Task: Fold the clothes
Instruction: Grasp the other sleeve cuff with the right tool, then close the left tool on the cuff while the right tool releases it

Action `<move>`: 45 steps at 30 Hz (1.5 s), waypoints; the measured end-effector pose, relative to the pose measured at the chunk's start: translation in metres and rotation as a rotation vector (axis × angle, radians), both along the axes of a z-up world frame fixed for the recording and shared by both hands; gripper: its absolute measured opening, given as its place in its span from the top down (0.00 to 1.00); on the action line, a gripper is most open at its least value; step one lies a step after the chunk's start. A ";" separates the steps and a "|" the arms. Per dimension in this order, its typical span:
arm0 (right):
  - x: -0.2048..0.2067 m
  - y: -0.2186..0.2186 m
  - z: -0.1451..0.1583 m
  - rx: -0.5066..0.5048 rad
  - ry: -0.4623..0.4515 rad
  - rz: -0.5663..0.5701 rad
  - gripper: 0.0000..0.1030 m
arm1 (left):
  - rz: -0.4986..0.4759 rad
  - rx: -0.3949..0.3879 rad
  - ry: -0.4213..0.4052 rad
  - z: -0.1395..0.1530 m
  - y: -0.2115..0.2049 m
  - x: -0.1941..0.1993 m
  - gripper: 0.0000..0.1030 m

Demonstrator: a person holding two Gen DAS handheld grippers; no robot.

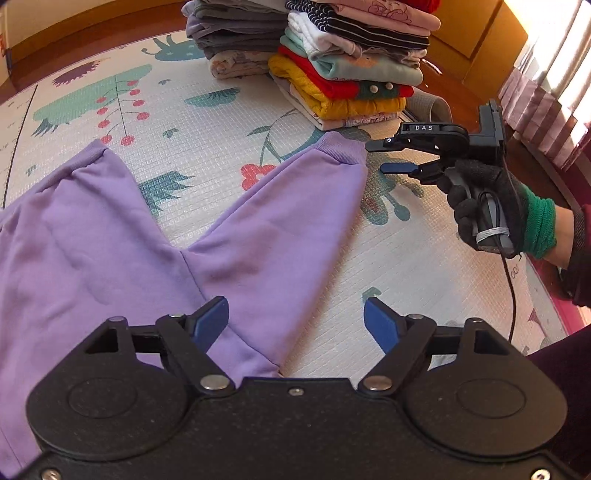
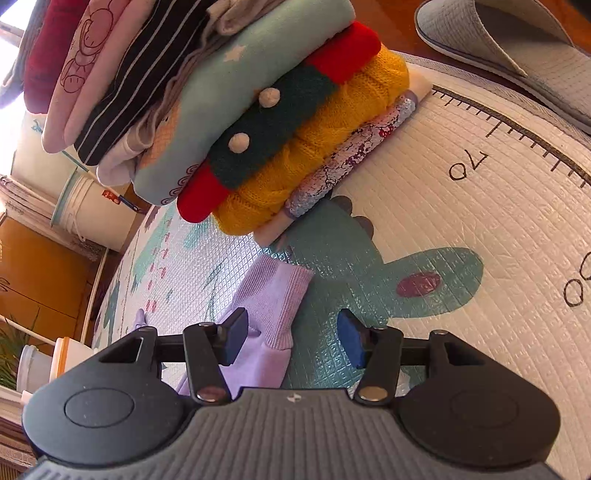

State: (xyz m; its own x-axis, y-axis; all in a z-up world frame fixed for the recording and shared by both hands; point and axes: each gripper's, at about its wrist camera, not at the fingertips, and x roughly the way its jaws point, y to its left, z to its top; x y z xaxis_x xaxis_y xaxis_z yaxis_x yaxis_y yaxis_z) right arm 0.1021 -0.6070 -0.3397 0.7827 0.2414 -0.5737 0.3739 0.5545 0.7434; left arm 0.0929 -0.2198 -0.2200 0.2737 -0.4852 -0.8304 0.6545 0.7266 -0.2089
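Open left tongs (image 1: 295,325) over purple trousers (image 1: 110,236) — folded stack (image 1: 343,74) beyond.

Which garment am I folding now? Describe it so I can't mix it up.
On the printed play mat, in front of the stacks of folded clothes, lie lilac trousers. They alone are unfolded, legs splayed in a V with ribbed cuffs.

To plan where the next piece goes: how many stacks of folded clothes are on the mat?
2. A taller colourful stack stands at the mat's far edge, nearest the right gripper; a lower grey stack stands just left of it. More may be hidden beyond the frame.
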 end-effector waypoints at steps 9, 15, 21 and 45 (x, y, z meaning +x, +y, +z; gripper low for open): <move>0.020 0.004 -0.001 -0.022 -0.005 0.018 0.48 | 0.084 -0.029 0.003 -0.020 -0.026 -0.048 0.07; 0.026 -0.002 -0.007 -0.032 0.011 0.052 0.92 | 0.039 0.002 -0.083 -0.024 -0.069 -0.034 0.07; 0.023 -0.014 -0.002 0.029 -0.044 0.096 0.95 | -0.055 0.108 -0.320 -0.031 -0.141 -0.027 0.08; 0.007 -0.019 0.067 0.119 -0.273 0.275 0.92 | -0.154 0.528 -0.797 -0.068 -0.231 0.015 0.96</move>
State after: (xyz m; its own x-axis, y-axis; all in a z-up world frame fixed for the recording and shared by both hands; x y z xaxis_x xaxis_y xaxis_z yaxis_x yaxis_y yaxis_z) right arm 0.1093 -0.6256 -0.2725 0.7995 0.5151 -0.3090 0.0038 0.5101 0.8601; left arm 0.1076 -0.4504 -0.2881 0.8152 -0.1805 -0.5503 0.5590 0.4936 0.6662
